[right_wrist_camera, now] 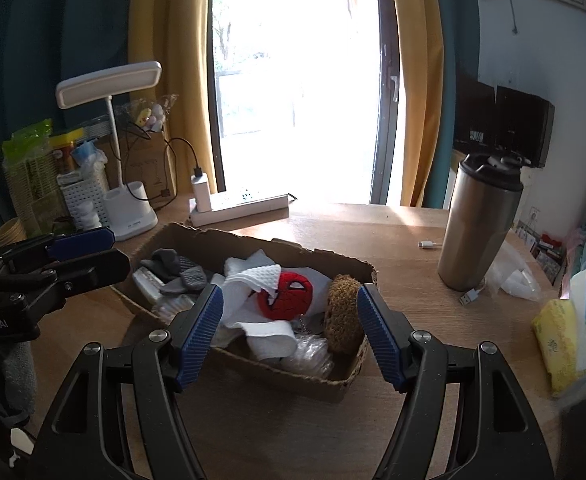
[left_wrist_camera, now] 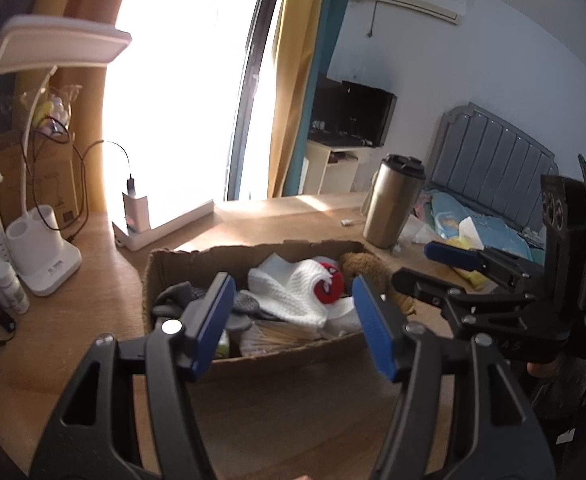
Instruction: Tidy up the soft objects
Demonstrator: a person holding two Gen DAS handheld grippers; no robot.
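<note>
A shallow cardboard box (left_wrist_camera: 181,258) (right_wrist_camera: 253,364) sits on the wooden desk. It holds a white waffle cloth (left_wrist_camera: 289,288) (right_wrist_camera: 253,280), a red spider-face plush (left_wrist_camera: 329,290) (right_wrist_camera: 287,296), a brown fuzzy plush (left_wrist_camera: 363,266) (right_wrist_camera: 343,312), grey socks (left_wrist_camera: 173,300) (right_wrist_camera: 173,268) and bubble wrap (right_wrist_camera: 309,356). My left gripper (left_wrist_camera: 293,320) is open and empty just in front of the box; it also shows in the right wrist view (right_wrist_camera: 93,252). My right gripper (right_wrist_camera: 291,330) is open and empty above the box's near right part; it also shows in the left wrist view (left_wrist_camera: 425,264).
A steel tumbler (left_wrist_camera: 393,204) (right_wrist_camera: 479,224) stands right of the box. A white desk lamp (left_wrist_camera: 49,248) (right_wrist_camera: 129,208), a power strip (left_wrist_camera: 165,224) (right_wrist_camera: 241,204) and bottles (left_wrist_camera: 5,280) are at the back left. A yellow tissue pack (right_wrist_camera: 561,340) lies far right.
</note>
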